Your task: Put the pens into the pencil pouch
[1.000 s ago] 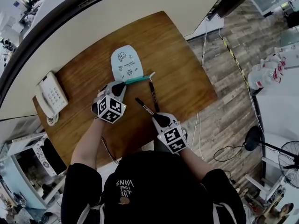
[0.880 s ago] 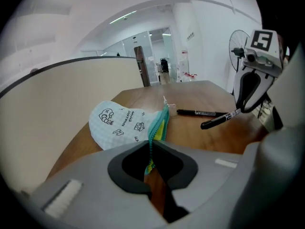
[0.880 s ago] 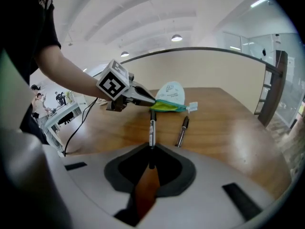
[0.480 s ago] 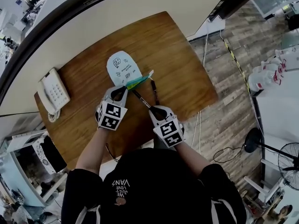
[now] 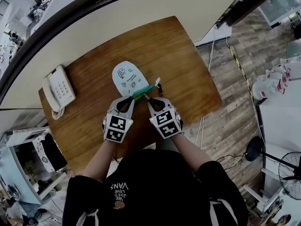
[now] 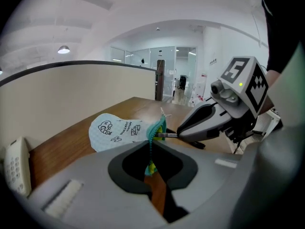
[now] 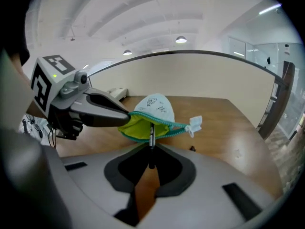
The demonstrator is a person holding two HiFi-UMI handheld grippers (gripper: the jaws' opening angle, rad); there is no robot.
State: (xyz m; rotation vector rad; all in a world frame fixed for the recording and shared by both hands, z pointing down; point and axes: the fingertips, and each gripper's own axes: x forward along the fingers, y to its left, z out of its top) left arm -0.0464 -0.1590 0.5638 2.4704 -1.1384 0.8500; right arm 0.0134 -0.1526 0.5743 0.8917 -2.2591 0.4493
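Nearest the person, the two marker cubes hang over the near edge of the wooden table (image 5: 181, 51), with both grippers reaching forward and down to meet at mid-table. The left gripper (image 5: 132, 98) has its jaws pressed together on the teal zip edge of the pencil pouch (image 5: 127, 73), holding the mouth up and open so that the yellow lining shows in the right gripper view. The right gripper (image 5: 147, 99) is clamped on a dark pen (image 7: 151, 140), which runs straight out along the jaws. Its tip is at the lip of the open mouth, just beside the left gripper's jaws. The two grippers nearly touch at their tips, leaving little room between them. A second pen (image 5: 160, 89) lies on the wood just right of the pouch's white zip pull (image 5: 157, 80), partly hidden under the right gripper. Beyond the mouth, the pale printed body of the pouch stretches away with its rounded end pointing toward the cream partition (image 5: 117, 18) that runs along the table's far edge. A white telephone (image 5: 59, 89) sits at the far left corner, well apart from the pouch. The right half of the tabletop is bare out to its edge, where it drops to plank floor (image 5: 235, 107) with cables trailing on it.
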